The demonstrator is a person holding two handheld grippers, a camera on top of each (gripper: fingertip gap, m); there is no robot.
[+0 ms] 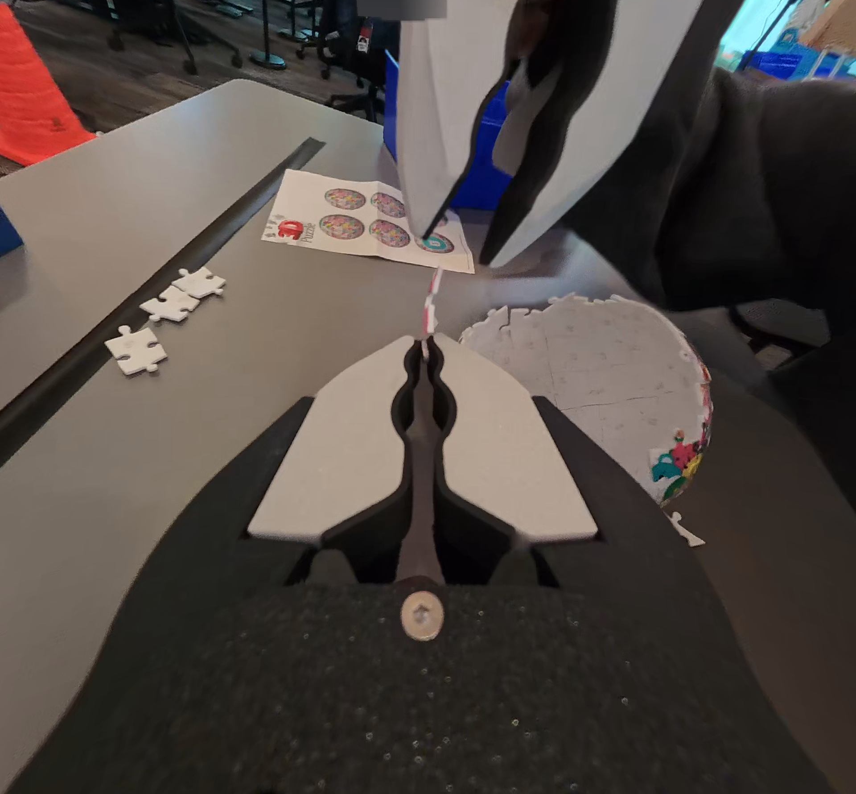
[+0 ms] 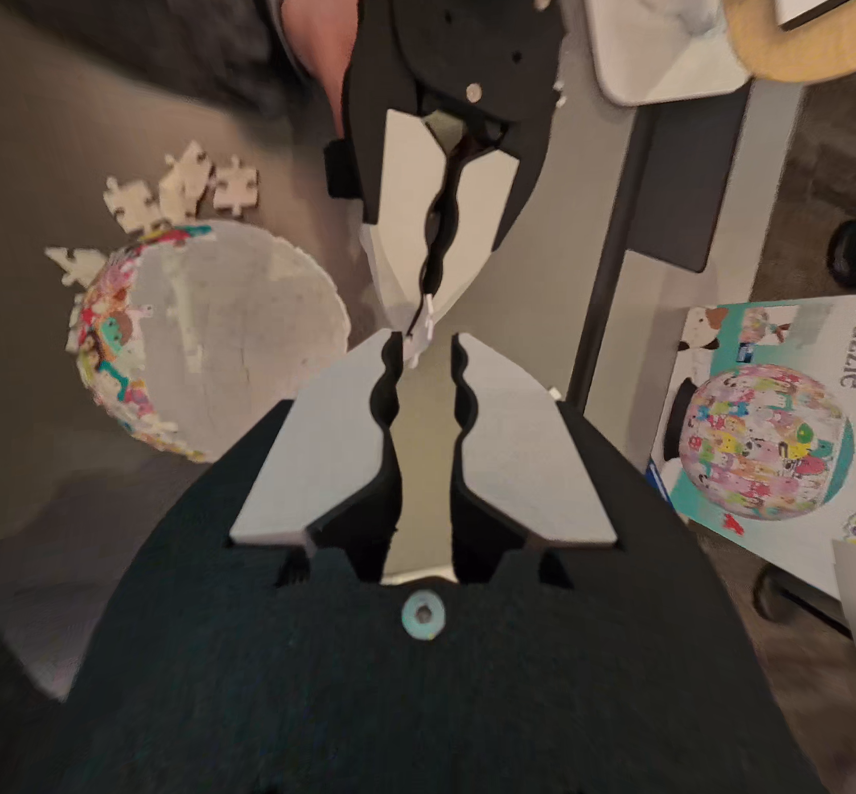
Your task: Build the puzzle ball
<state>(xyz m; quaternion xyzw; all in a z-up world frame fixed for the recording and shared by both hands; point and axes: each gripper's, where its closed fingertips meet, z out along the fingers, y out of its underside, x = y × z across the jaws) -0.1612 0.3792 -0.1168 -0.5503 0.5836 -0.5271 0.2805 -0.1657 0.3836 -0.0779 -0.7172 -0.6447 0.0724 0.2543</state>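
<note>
Between the closed fingers of the left gripper (image 1: 427,345) a single puzzle piece (image 1: 431,308) is pinched by its lower edge and held upright, edge-on to the camera, above the grey table (image 1: 139,215). The same piece (image 2: 419,336) is seen from the right wrist view as a white shape hanging at the left gripper's tips, just in front of the right gripper (image 2: 424,345), whose fingers are spread apart with nothing between them. In the left wrist view the right gripper (image 1: 456,248) is seen tilted down from above, its tips near the piece but apart from it.

Just to the right of the left gripper the half-built puzzle ball (image 1: 597,382) is resting on the table, its white hollow inside turned toward the cameras and its colourful outer face showing along the rim. To the left, three loose pieces (image 1: 162,322) are lying white side up near a dark groove (image 1: 185,252) in the table. Beyond the grippers a printed instruction sheet (image 1: 352,220) is spread flat. In the right wrist view the puzzle box (image 2: 759,424), printed with a colourful ball, is seen at the table's far edge, and more loose pieces (image 2: 176,192) are gathered behind the ball. An orange cone (image 1: 28,95) is standing on the floor in the background.
</note>
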